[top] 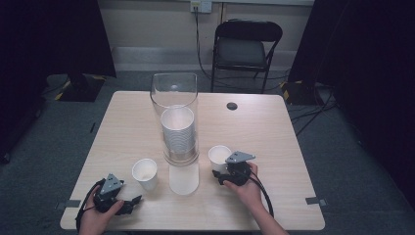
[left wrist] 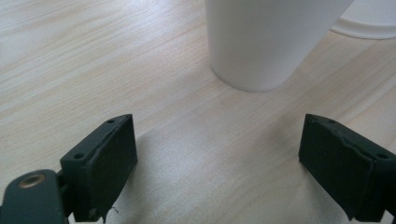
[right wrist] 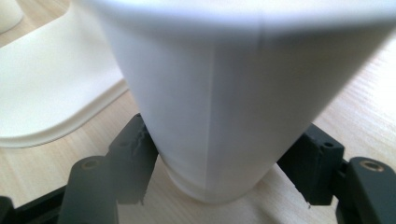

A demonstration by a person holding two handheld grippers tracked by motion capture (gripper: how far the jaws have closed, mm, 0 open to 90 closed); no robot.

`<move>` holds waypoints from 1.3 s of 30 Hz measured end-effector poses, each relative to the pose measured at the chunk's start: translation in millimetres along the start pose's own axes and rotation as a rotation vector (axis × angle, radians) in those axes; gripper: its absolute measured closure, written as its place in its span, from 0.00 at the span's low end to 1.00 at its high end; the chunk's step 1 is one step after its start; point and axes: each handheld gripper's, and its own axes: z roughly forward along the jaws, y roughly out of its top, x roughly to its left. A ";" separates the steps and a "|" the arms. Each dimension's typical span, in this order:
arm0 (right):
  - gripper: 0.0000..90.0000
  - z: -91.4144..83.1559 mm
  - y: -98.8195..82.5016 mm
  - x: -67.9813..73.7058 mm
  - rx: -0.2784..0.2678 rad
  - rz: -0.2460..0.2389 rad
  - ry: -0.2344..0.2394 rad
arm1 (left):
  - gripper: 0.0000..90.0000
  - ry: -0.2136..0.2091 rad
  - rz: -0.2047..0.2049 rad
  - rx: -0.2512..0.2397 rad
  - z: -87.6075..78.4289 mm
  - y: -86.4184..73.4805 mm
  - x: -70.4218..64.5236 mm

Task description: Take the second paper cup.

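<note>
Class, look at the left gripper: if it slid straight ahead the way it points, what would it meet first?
Probably the white paper cup standing ahead, slightly right of centre of the open left gripper; bare table lies between them.

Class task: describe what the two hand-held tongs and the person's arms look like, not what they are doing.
Both the left tongs and the right tongs are black, each topped by a grey three-cornered plate, with a black cable trailing back along the forearm. Up close, the jaws are blocky black pads with small screw holes and brass-coloured pivot fittings. The hands and forearms show no sleeves or gloves.
</note>
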 end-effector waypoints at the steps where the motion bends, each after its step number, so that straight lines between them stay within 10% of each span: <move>1: 0.36 -0.1 -0.2 -0.5 0.003 0.003 -0.002 | 0.12 0.000 0.000 0.001 0.0 0.0 0.0; 39: 0.18 -59.9 -20.0 -15.9 -0.008 -0.034 0.005 | 0.09 0.001 0.003 0.012 1.0 1.2 0.5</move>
